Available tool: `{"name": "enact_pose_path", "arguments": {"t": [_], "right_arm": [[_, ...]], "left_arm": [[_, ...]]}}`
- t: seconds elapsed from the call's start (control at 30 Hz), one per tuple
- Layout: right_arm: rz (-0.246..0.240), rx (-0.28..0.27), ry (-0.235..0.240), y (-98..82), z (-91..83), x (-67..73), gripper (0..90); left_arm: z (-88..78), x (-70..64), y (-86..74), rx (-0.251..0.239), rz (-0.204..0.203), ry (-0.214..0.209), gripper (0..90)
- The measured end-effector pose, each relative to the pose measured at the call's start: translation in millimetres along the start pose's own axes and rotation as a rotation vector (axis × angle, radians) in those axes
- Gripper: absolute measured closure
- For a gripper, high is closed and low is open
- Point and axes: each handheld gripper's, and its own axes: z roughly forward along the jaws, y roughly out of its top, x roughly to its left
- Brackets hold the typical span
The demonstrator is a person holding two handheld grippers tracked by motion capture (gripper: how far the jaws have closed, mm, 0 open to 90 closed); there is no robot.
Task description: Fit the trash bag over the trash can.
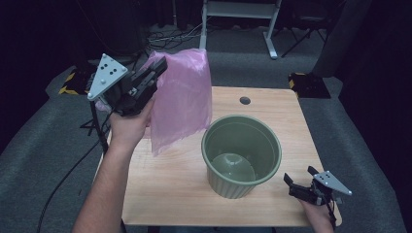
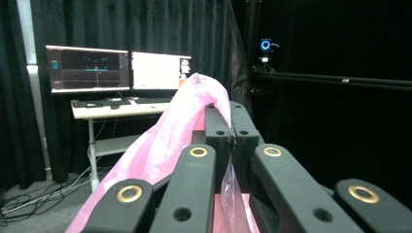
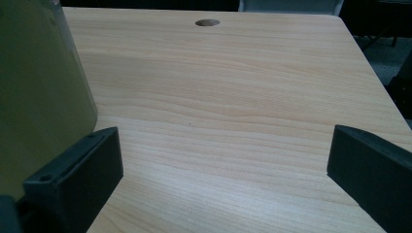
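Observation:
A thin pink plastic bag point(image 1: 182, 97) hangs above the left half of the wooden table point(image 1: 165, 189), pinched by its top edge in my left gripper point(image 1: 156, 68), which is shut on it and held high. In the left gripper view the pink bag point(image 2: 170, 141) drapes over and between the closed jaws of that left gripper point(image 2: 231, 114). A green ribbed bin point(image 1: 241, 154) stands empty near the table's middle right. My right gripper point(image 1: 300, 177) rests low at the front right corner, open, just right of the bin. In the right gripper view the green bin point(image 3: 39, 92) sits beside the left jaw of that open right gripper point(image 3: 223, 160).
A round cable hole point(image 1: 245, 100) sits in the table's far edge. Beyond the table are a white desk frame point(image 1: 240, 24) and floor cables. A desk with two monitors point(image 2: 116, 68) stands against black curtains in the left gripper view.

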Motion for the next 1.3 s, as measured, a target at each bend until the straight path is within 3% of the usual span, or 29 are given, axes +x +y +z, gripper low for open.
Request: {"name": "enact_pose_path", "arguments": {"t": [0.27,0.73,1.3], "right_arm": [[0.008,-0.001,-0.004,0.2,-1.4,-1.9,0.0],[0.017,-0.009,-0.007,0.3,-4.0,-5.0,0.0],[0.024,-0.02,-0.006,0.7,-7.0,-8.1,0.0]], "left_arm": [[13.6,-12.2,-1.4,0.007,-0.015,-0.036,89.4],[46.7,-49.5,-10.0,0.028,-0.016,-0.131,89.4],[97.8,-100.0,-49.1,0.116,-0.008,-0.232,89.3]]}}
